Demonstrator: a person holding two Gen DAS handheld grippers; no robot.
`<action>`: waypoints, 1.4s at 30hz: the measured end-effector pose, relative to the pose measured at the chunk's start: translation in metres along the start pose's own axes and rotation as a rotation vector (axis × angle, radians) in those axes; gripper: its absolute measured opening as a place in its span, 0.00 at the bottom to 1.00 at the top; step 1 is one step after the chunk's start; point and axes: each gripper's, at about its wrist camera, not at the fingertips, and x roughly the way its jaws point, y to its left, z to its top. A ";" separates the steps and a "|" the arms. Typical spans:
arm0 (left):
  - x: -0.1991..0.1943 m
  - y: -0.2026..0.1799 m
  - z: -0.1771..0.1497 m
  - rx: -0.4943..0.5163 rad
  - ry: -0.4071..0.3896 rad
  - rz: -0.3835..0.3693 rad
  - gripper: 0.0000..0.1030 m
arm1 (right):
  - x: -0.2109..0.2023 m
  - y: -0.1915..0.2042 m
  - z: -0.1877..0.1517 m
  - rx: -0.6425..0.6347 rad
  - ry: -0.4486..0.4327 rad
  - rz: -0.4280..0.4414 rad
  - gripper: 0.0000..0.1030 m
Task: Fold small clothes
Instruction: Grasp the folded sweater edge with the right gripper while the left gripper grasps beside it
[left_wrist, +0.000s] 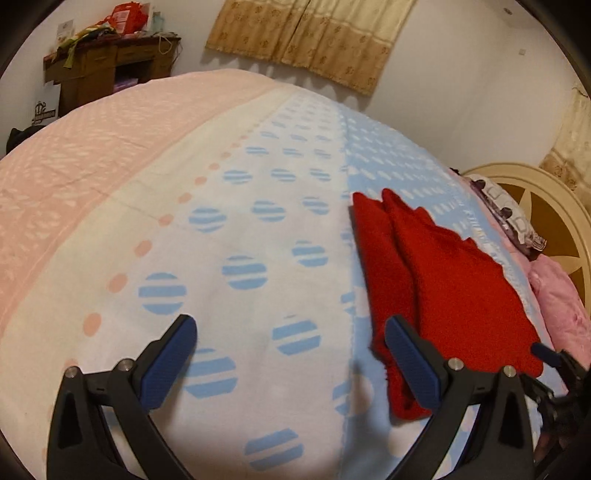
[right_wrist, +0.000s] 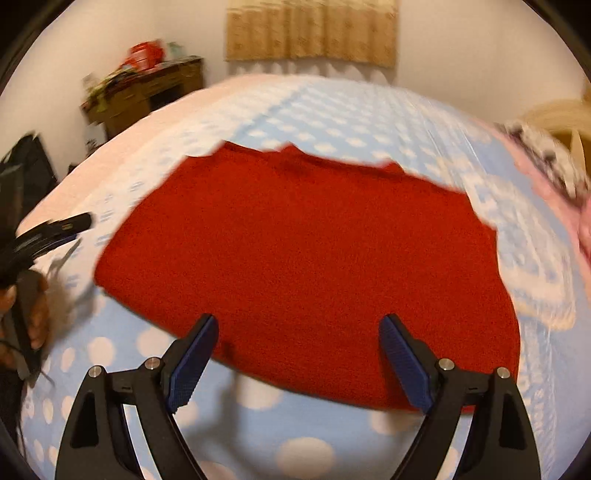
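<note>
Red garment folded on the bed, both grippers empty above it

The red garment (right_wrist: 306, 251) lies flat on the blue-dotted bedspread (left_wrist: 258, 221). The right gripper (right_wrist: 299, 354) hangs over its near edge, jaws spread wide, holding nothing; the left gripper (left_wrist: 291, 354), also wide open and empty, sits just beside the cloth.

Red knitted woollen garment (right_wrist: 303, 258), folded into a broad, flat shape; lying spread on blue-and-white dotted bedcover (right_wrist: 258, 424); far edge uneven, layered in soft ridges.
</note>
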 end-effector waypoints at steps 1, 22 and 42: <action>0.000 -0.001 -0.001 0.005 0.002 0.000 1.00 | -0.001 0.014 0.003 -0.045 -0.011 0.006 0.87; 0.003 -0.004 -0.005 0.028 0.032 -0.004 1.00 | 0.036 0.152 -0.002 -0.490 -0.071 -0.047 0.61; 0.020 -0.002 0.028 0.022 0.174 -0.152 1.00 | 0.049 0.180 -0.005 -0.632 -0.106 -0.100 0.29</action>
